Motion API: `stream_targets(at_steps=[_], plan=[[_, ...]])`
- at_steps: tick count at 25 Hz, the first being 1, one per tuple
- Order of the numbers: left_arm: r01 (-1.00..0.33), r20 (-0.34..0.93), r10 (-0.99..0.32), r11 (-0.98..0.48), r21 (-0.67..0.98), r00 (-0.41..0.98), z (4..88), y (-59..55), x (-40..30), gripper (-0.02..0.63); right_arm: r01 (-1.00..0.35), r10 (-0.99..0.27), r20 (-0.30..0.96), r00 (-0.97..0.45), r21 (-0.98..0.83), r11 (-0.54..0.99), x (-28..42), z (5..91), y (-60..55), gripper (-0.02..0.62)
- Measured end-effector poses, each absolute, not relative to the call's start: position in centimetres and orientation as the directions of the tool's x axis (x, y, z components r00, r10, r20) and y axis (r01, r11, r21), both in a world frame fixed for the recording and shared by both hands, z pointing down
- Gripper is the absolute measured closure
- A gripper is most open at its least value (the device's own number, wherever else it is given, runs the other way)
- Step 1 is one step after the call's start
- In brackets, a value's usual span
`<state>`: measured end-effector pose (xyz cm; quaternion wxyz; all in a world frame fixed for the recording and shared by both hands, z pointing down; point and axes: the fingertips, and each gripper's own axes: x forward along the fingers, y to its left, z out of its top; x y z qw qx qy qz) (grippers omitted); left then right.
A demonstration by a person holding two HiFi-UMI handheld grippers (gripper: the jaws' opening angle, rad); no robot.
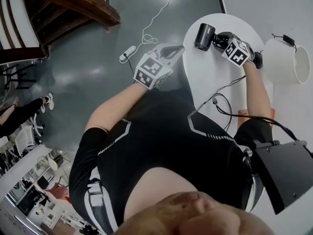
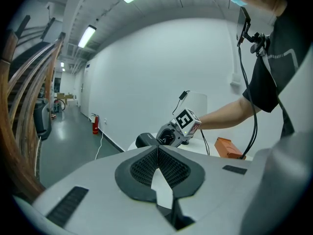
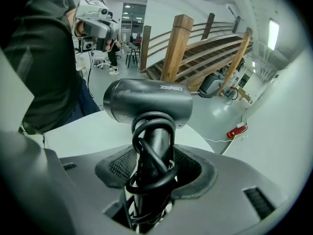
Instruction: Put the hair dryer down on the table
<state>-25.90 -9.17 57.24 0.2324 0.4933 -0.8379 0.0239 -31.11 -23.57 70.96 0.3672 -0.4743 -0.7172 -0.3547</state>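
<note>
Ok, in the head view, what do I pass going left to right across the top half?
staircase → power strip → left gripper → hair dryer → right gripper → white cylinder

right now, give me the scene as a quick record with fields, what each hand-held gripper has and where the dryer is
hair dryer: black, over the white table; whether it touches the top cannot be told
cord: looped round the dryer's handle
right hand-held gripper: shut on the dryer's handle
left hand-held gripper: jaws together, empty, in the air beside the table
nearby: white cylinder, orange box
floor: power strip with a white cable
</note>
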Motion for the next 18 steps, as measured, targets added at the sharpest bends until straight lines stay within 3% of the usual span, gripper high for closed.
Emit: stream_targets(at_steps=[18], plan=[[-0.812, 0.463, -0.785, 0.547, 0.204, -0.412, 59.7, -9.7, -25.9, 0.574, 0.949, 0.380, 0.899, -0.216, 0.102, 0.297, -34.4, 76.8, -24.4, 0.350]])
